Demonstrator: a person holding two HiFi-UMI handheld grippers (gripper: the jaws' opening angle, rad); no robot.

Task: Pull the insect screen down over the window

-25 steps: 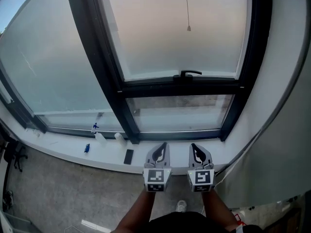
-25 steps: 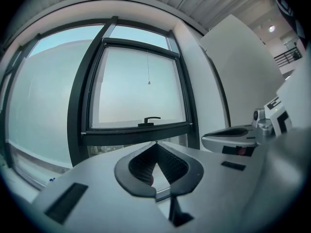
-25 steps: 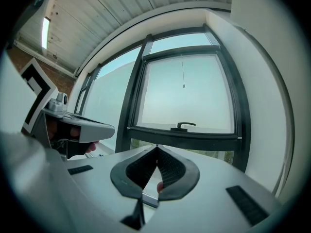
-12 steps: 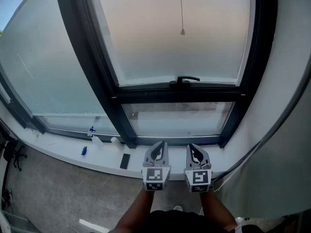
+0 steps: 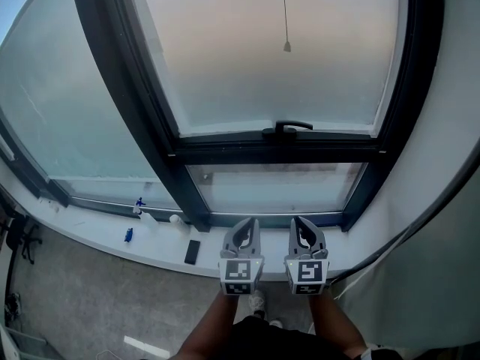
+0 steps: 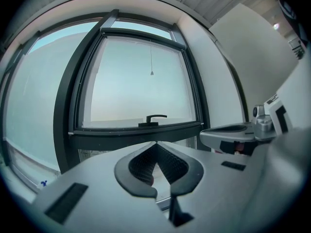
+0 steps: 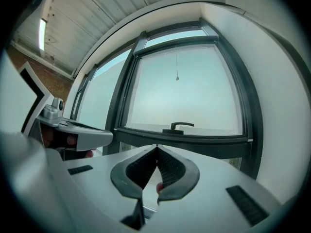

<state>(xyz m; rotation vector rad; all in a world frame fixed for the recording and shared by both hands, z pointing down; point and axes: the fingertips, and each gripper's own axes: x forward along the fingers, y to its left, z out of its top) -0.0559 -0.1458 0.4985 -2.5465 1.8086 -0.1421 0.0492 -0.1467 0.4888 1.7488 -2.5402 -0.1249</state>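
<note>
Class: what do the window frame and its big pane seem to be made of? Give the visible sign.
Window frame: probably painted metal, matt black; thin, straight, crisp-edged bars. Pane: likely frosted glass; light passes, but nothing beyond shows sharply.

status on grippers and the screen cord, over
Left gripper and right gripper both shut, empty, side by side near the sill. Pull cord hangs free above the handle, untouched. Bottles on sill off left, clear of path.

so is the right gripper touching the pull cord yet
Apart. The head view shows the right gripper low by the sill, while the pull cord hangs in front of the upper pane, far above it.
</note>
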